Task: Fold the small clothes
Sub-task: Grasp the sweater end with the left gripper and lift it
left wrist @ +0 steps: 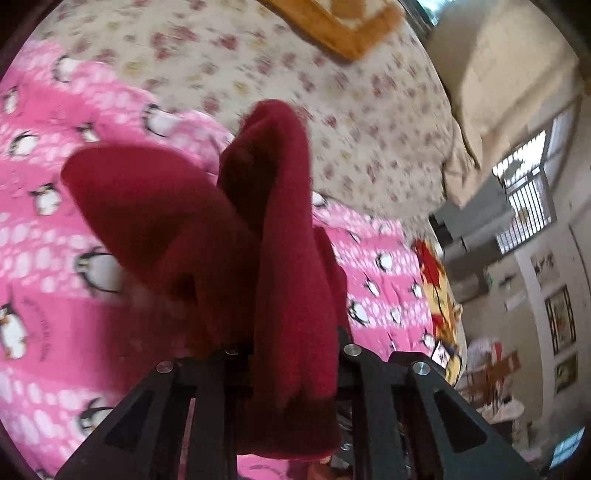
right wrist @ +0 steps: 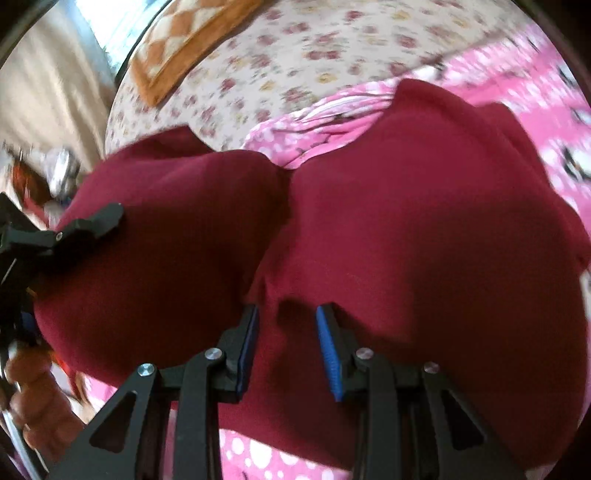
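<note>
Nearest lens: black linkage of left tool, closed tight on a bunched edge of dark red knit garment, cloth draped back over the frame toward the camera.
Right tool: blue pads partly apart, a fold of the same red garment lying between them; left pad against the cloth, right pad seemingly just clear, so no firm clamp evident.
Garment position: raised off the bed at the left tool's end, hanging in a loose rope; spread wide and rumpled over the pink penguin blanket at the right tool's end.
Likely reason for hold: one edge lifted to carry it across the rest for a fold, the other end kept down as an anchor; a judgement only.
Stage of task: fold apparently under way, garment not yet flat or squared.
Left tool from the right-hand view: black finger lying over the red cloth at the left edge, a hand below it.
Surroundings: floral bedsheet beyond the blanket, orange checked cloth at the far edge, yellow cartoon-print fabric at the bedside.
Obstacles: wrinkled blanket beneath, apt to catch the knit; hanging cloth blocking much of the left view.
Image quality: heavy motion blur, fine detail lost.
</note>
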